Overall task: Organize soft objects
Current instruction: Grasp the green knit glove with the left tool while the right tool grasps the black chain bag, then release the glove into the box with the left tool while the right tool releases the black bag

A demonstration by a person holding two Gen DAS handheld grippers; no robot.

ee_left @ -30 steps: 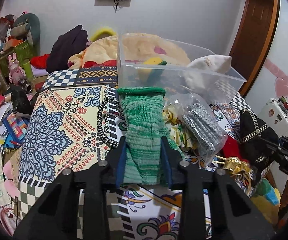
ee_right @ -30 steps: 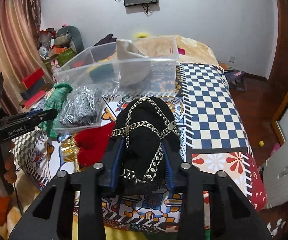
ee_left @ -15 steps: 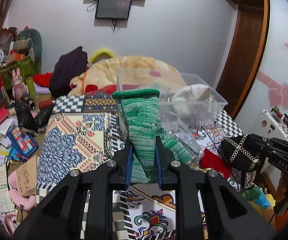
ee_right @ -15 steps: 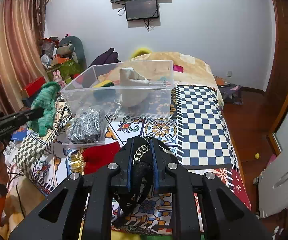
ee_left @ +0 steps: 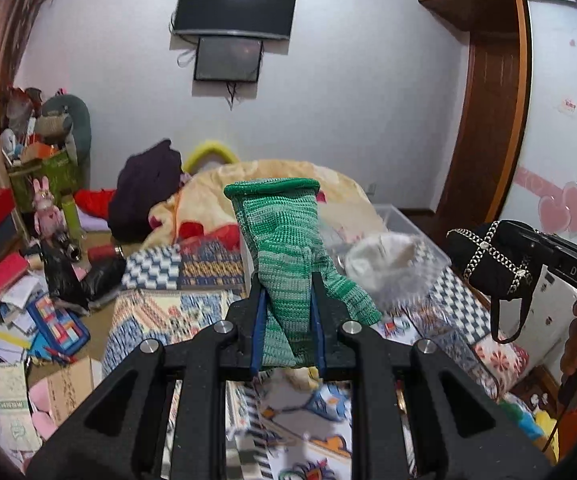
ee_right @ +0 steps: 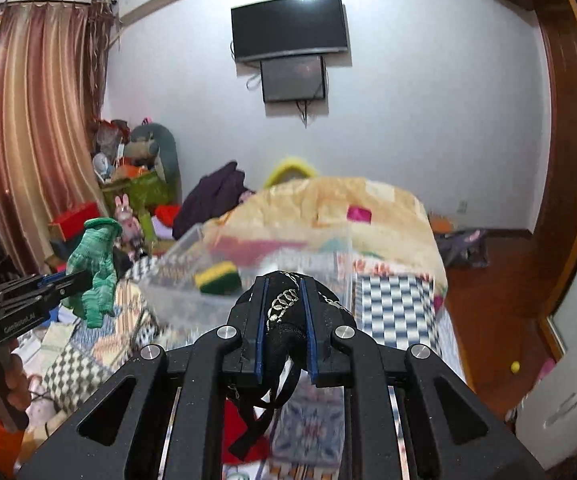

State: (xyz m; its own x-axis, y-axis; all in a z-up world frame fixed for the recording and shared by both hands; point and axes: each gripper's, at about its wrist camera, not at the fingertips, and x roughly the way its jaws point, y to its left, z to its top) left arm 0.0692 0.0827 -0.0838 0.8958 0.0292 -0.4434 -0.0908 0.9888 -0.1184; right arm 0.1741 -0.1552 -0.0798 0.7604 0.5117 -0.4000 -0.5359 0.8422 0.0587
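Observation:
My left gripper (ee_left: 286,280) is shut on a green knitted glove (ee_left: 284,248) and holds it up above the bed; the glove also shows in the right wrist view (ee_right: 94,268). My right gripper (ee_right: 284,286) is shut on a black pouch with silver chain trim (ee_right: 284,320), lifted off the bed; the pouch also shows in the left wrist view (ee_left: 488,260). A clear plastic bin (ee_right: 176,296) stands on the patterned bedspread (ee_left: 160,312) ahead of both grippers. It holds a yellow-green sponge (ee_right: 218,278) and a white soft item (ee_left: 384,256).
A beige blanket (ee_right: 348,208) lies piled behind the bin. Boxes, toys and papers (ee_left: 28,300) clutter the floor on the left. A wooden door (ee_left: 484,132) and white cabinet stand on the right. A red cloth (ee_right: 240,424) lies below my right gripper.
Both grippers closed tighter on their items and rose from the bedspread, lifting the glove and the pouch. The views now tilt up toward the wall and screen.

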